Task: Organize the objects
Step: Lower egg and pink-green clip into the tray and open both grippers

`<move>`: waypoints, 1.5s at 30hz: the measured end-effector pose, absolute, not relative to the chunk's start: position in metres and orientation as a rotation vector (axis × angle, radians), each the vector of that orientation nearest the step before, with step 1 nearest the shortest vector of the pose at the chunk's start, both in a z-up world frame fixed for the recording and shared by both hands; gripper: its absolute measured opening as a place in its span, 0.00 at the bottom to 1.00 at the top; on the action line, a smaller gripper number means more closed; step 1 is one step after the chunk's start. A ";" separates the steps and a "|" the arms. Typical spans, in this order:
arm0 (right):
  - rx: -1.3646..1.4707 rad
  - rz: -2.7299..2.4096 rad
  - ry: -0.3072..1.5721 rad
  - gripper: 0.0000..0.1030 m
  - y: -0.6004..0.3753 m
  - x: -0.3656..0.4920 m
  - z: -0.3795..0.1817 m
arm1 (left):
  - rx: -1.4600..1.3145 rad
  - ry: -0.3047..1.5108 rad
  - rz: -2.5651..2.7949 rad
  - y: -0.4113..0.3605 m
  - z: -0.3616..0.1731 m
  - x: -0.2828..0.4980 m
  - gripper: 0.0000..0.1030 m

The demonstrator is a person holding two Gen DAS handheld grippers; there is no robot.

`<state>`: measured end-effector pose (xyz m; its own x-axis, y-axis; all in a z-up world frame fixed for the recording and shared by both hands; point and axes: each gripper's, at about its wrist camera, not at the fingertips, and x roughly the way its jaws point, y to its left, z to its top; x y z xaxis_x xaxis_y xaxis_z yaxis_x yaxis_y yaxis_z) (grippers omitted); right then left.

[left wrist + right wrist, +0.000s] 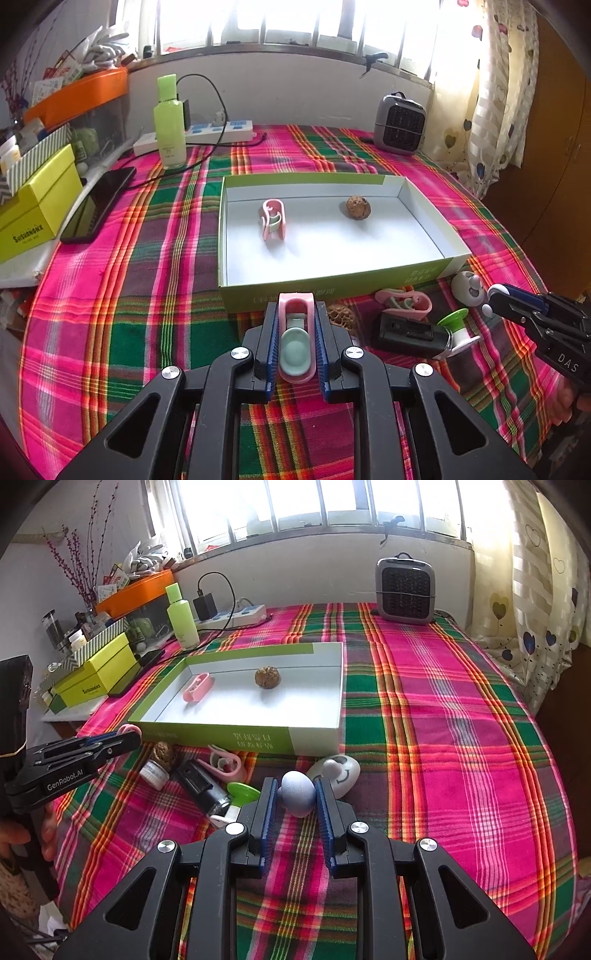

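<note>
My left gripper is shut on a pink clip with a pale green insert, held just above the near wall of the green box. My right gripper is shut on a grey-blue egg-shaped toy, low over the cloth in front of the box. Inside the box lie another pink clip and a walnut. In front of the box sit a third pink clip, a second walnut, a black device, a green-topped piece and a white smiley egg.
A green bottle, a power strip with cables and a dark phone lie at the back left beside a yellow box. A small grey heater stands at the back right. A person's hand holds the left gripper.
</note>
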<state>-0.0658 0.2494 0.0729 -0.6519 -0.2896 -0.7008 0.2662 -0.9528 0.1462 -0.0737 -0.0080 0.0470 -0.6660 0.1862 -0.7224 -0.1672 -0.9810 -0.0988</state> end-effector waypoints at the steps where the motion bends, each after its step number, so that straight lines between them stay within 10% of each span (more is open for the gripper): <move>1: 1.110 -2.605 -0.043 0.22 0.249 -0.067 0.074 | -1.172 -0.035 2.705 -0.008 0.049 -0.075 0.16; 45: 1.163 -2.550 0.028 0.22 0.212 -0.199 0.073 | -1.223 -0.038 2.635 0.033 0.045 -0.188 0.16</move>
<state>-0.1986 0.2122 0.0731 -0.6086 -0.2942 -0.7369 0.3105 -0.9430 0.1200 -0.1880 0.0328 0.0453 -0.6227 0.2235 -0.7498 -0.2016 -0.9718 -0.1223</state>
